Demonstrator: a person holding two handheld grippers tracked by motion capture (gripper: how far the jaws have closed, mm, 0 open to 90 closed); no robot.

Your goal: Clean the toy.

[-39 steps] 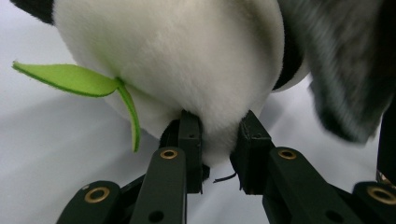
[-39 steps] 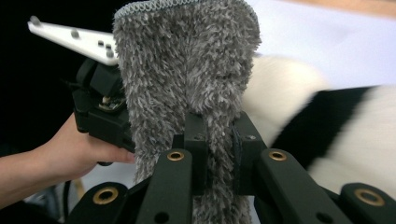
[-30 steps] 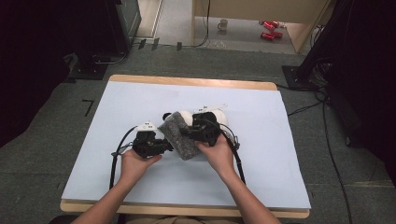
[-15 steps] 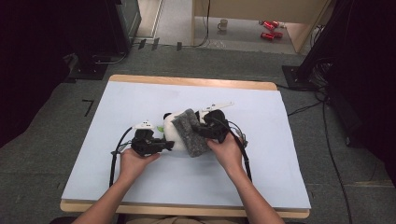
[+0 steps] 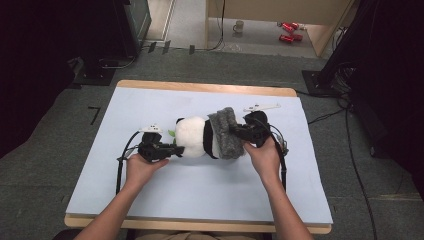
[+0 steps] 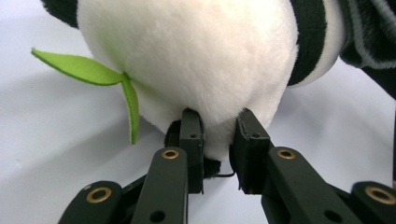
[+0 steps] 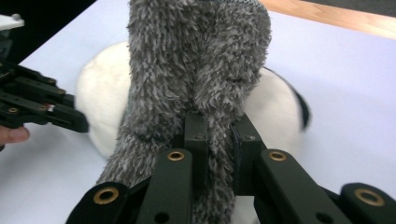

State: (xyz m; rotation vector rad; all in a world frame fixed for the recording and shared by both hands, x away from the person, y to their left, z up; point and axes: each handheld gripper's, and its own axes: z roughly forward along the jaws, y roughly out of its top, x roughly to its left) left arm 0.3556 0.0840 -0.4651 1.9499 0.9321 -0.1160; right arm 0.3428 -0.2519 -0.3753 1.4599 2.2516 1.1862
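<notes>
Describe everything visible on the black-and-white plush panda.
The black-and-white plush panda lies on its side on the pale blue table mat, fur soft and fluffy. A green felt leaf sticks out of its white part. The left gripper is shut on a pinch of that white fur. A shaggy grey fabric piece wraps its right end, covering a black band; the right gripper is shut on that fabric.

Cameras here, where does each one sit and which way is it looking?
High view: above the table's near edge, looking forward and down; both forearms, left gripper, right gripper.
Left gripper view: along its jaws, pinching the plush panda.
Right gripper view: along its jaws, clamping the grey fuzzy cloth.
All share the panda.
</notes>
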